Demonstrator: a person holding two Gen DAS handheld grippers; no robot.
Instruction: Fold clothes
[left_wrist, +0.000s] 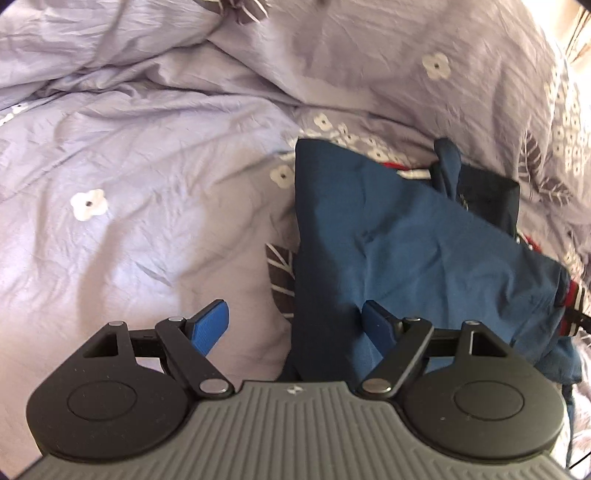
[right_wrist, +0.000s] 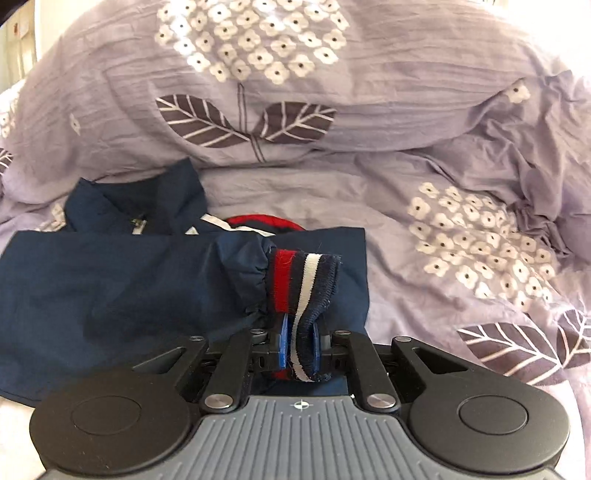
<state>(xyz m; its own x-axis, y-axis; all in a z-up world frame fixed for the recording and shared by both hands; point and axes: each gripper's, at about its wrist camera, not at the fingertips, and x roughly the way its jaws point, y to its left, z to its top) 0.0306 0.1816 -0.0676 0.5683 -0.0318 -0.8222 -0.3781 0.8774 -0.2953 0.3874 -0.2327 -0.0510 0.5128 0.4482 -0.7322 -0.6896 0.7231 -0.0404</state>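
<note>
A navy blue jacket (left_wrist: 406, 236) with red, white and navy striped trim lies partly folded on a lilac flowered bedspread (left_wrist: 147, 166). My left gripper (left_wrist: 295, 325) is open, its blue pads wide apart, low over the jacket's near left edge and holding nothing. In the right wrist view the jacket (right_wrist: 110, 288) lies at the left, collar and zip at the back. My right gripper (right_wrist: 299, 343) is shut on the sleeve's striped cuff (right_wrist: 306, 280), with the sleeve laid across the jacket body.
The rumpled bedspread (right_wrist: 443, 166) rises in thick folds behind and to the right of the jacket. Flat bedspread lies to the left of the jacket in the left wrist view.
</note>
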